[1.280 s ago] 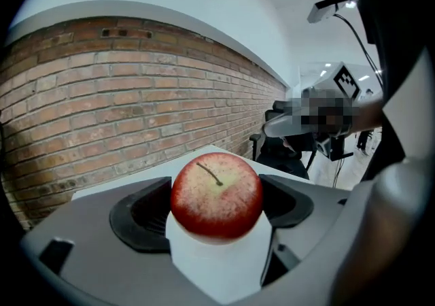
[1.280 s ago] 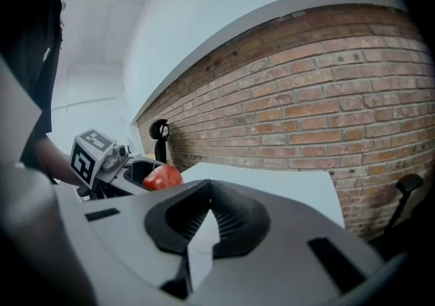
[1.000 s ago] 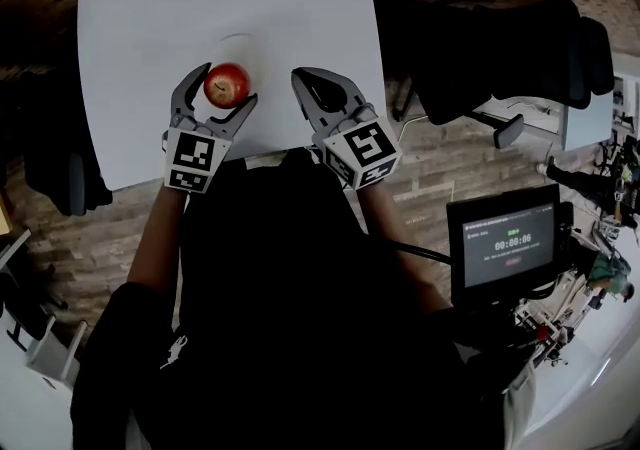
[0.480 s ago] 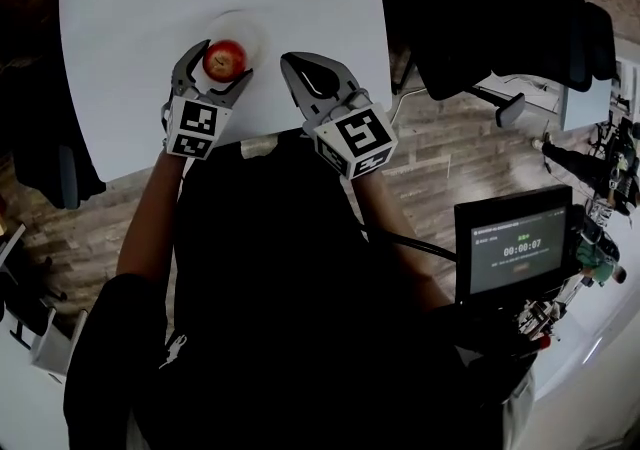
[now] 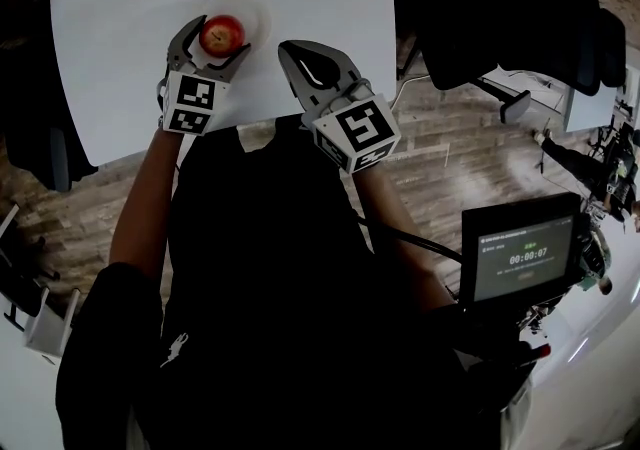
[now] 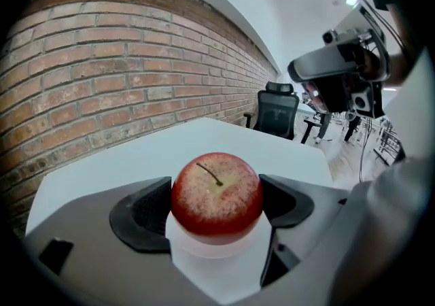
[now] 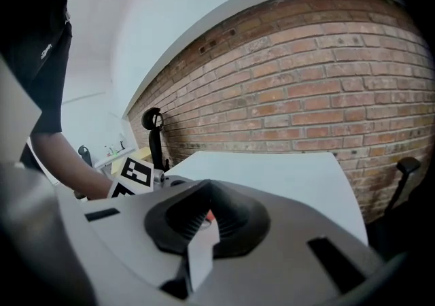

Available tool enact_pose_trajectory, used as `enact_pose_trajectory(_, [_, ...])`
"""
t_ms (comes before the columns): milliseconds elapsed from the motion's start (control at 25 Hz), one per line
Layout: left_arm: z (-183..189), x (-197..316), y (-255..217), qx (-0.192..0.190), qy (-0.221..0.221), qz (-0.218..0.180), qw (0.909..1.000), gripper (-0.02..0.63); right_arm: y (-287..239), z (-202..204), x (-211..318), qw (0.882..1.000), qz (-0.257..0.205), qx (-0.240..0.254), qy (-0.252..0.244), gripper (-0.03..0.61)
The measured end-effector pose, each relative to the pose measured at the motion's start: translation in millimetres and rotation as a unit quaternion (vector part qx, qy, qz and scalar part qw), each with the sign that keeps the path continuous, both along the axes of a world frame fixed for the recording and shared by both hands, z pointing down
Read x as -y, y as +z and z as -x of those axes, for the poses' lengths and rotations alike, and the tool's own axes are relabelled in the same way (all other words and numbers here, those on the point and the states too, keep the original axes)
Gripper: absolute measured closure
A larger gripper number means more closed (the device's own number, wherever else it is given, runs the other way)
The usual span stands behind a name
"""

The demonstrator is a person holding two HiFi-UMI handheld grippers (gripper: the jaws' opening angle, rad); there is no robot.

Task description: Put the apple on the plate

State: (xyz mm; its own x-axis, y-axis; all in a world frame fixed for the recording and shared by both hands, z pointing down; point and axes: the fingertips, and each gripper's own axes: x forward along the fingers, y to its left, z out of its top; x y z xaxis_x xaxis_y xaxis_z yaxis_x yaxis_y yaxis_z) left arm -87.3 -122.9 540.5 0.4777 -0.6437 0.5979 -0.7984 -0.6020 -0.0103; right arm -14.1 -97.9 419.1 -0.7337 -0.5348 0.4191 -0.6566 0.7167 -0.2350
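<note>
A red apple [image 5: 222, 35] sits between the jaws of my left gripper [image 5: 214, 41], which is shut on it from both sides. In the left gripper view the apple [image 6: 216, 193] is stem up, directly over a white plate [image 6: 212, 254]; I cannot tell whether it touches the plate. The plate [image 5: 251, 10] lies near the front edge of the white table [image 5: 110, 8]. My right gripper [image 5: 296, 50] hovers to the right of the plate, shut and holding nothing. In the right gripper view its pads [image 7: 178, 219] meet at the tips.
The table's right edge [image 5: 388, 38] borders a black office chair [image 5: 500, 23]. A small screen [image 5: 520, 253] stands low on the right. A brick wall [image 6: 102, 73] runs behind the table.
My left gripper has carried the apple farther onto the table and down, so it now sits over the plate. The right gripper has hardly moved.
</note>
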Motion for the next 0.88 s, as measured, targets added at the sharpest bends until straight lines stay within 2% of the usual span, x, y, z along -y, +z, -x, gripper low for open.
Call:
enact_pose_trajectory(360, [-5,1,5,0.004,0.008,0.006,0.9999,0.209,0,5,-3,1.000,0.008,0.003,-0.004,0.575])
enact_pose_trajectory(880, [-7,8,18,0.011,0.018,0.017,0.9996,0.209,6,-7,-2,1.000,0.015,-0.007,0.020,0.575])
